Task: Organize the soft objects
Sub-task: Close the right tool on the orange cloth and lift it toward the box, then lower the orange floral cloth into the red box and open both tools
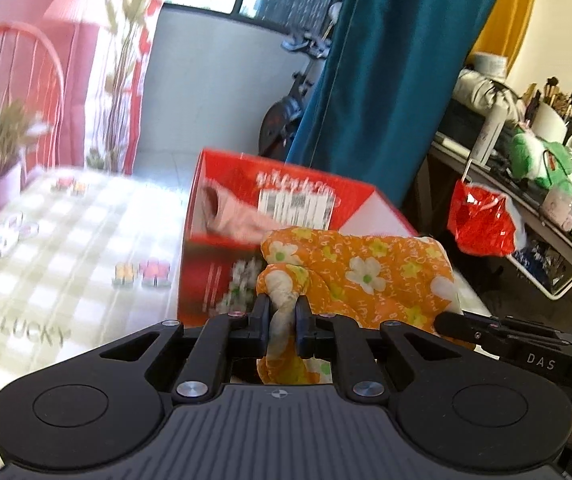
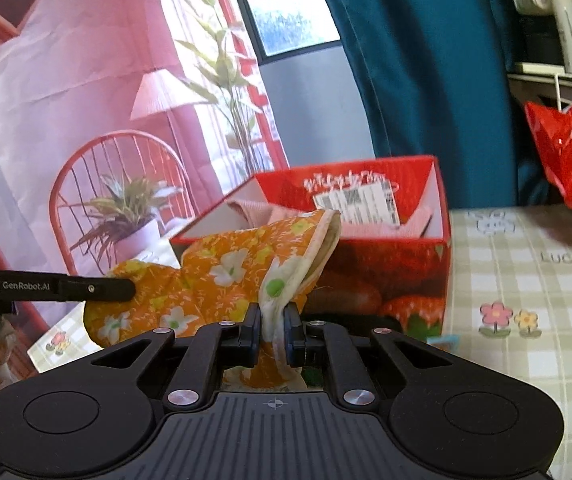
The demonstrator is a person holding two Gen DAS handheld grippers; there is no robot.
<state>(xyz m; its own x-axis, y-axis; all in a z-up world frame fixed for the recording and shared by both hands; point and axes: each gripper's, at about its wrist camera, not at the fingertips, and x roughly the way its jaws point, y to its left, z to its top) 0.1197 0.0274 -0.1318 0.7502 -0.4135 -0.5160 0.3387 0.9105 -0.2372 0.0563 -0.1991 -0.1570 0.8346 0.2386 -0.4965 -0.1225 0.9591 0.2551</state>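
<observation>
Before red box [image 2: 366, 264]: orange cloth [image 2: 221, 264] (pinched)

Both wrist fisheyes look forward and slightly down, close behind their fingers, sharing the orange floral cloth [image 1: 370, 276] [image 2: 221, 268] and red box [image 1: 286, 204] [image 2: 366, 240] beyond

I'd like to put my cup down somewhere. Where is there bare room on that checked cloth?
Right of the red box, the checked cloth lies bare, as it does left of the box. Directly before it is crowded: both grippers, left and right, hold the orange flowered cloth there.
</observation>
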